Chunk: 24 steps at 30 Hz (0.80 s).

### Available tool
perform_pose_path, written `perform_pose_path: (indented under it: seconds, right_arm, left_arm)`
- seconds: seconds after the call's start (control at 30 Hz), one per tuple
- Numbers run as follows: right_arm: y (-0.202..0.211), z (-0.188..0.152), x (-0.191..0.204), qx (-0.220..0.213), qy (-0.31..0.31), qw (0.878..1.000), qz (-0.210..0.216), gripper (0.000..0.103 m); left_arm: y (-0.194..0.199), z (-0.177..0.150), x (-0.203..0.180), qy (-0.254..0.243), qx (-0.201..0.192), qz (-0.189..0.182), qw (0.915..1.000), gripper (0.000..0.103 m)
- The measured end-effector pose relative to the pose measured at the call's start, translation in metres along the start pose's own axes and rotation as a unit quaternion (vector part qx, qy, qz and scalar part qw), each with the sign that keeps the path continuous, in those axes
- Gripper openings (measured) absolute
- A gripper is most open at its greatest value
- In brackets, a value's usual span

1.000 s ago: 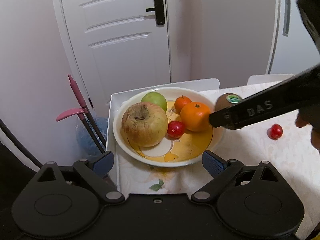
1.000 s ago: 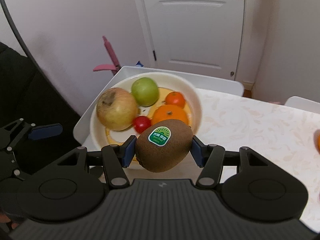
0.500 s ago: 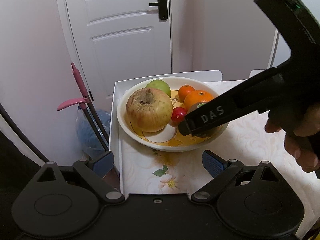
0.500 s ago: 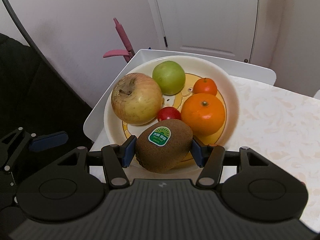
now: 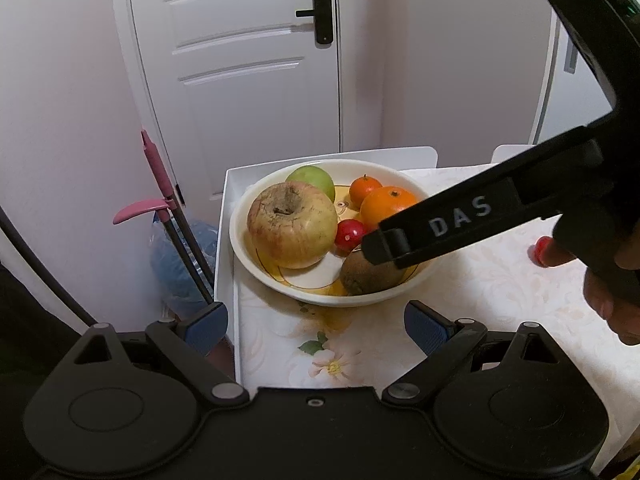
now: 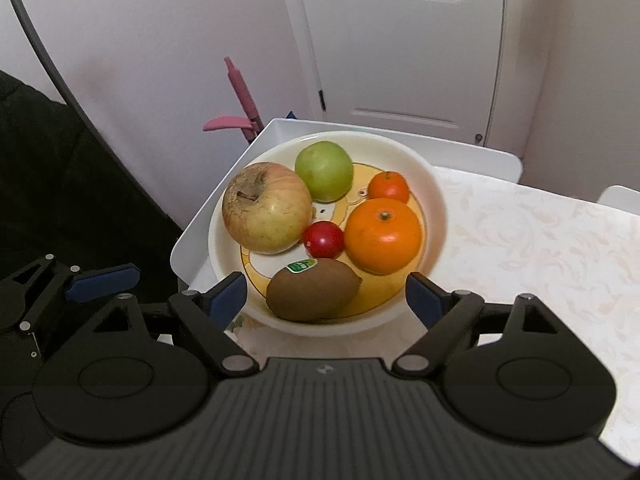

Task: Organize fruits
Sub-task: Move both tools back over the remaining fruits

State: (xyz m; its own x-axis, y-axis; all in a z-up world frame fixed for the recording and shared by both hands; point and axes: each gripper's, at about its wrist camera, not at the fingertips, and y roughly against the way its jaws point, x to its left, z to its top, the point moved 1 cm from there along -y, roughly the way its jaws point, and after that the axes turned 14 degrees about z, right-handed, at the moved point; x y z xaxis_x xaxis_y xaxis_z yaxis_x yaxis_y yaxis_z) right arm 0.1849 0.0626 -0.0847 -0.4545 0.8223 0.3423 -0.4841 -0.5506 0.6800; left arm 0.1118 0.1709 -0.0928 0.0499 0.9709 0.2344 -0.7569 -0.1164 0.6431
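- The left gripper [image 5: 316, 322] hangs back at the near edge of the bench [image 5: 500, 280], its blue fingers [image 5: 208, 322] spread wide with nothing between them, probably parked clear so the other hand has room over the bowl.
- The bowl [image 6: 434, 196] sits at the bench's far left corner and gathers the fruit: a big yellowish apple [image 6: 266, 207] on the left, a green apple [image 6: 324, 170] behind it, a small red fruit [image 6: 323, 239] in the middle, a small tangerine [image 6: 388, 186] and a large orange [image 6: 382, 234] to the right.
- The kiwi [image 6: 314, 290] lies on its side in the bowl's near part, sticker up, filling the last open patch, just beside the red fruit.
- The right gripper [image 6: 326, 294] stands over the bowl's near rim, fingers [image 6: 228, 292] wide apart and off the kiwi, which rests free between them.
- Another small red fruit [image 5: 543, 246] waits on the bench at far right, so I judge the job unfinished.
- A second ago the kiwi was clamped in the right fingers above the bench short of the bowl; the jaws have just been opening, and it now lies in the bowl.
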Motion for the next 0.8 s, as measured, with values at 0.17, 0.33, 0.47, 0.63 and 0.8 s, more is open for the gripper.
perform_pose_path:
  seconds: [0.17, 0.33, 0.47, 0.63, 0.8]
  right_arm:
    - [0.024, 0.0, 0.0, -0.018, -0.001, 1.0, -0.011, 0.101]
    - [0.056, 0.0, -0.004, -0.043, -0.003, 0.999, -0.028, 0.101]
    - [0.082, -0.004, -0.013, -0.063, -0.012, 0.997, -0.044, 0.101]
    - [0.116, -0.015, -0.034, -0.081, -0.025, 0.994, -0.062, 0.101]
    - [0.15, -0.033, -0.06, -0.093, -0.037, 0.992, -0.083, 0.101]
  left_arm:
    - [0.01, 0.005, -0.003, -0.001, -0.009, -0.001, 1.0, 0.097]
    - [0.022, 0.013, -0.007, 0.0, -0.021, -0.004, 0.9998, 0.097]
    - [0.031, 0.022, -0.014, 0.0, -0.03, -0.009, 0.9995, 0.097]
    - [0.043, 0.033, -0.028, -0.001, -0.039, -0.011, 0.9992, 0.097]
    - [0.056, 0.04, -0.046, -0.004, -0.051, -0.007, 0.9987, 0.097]
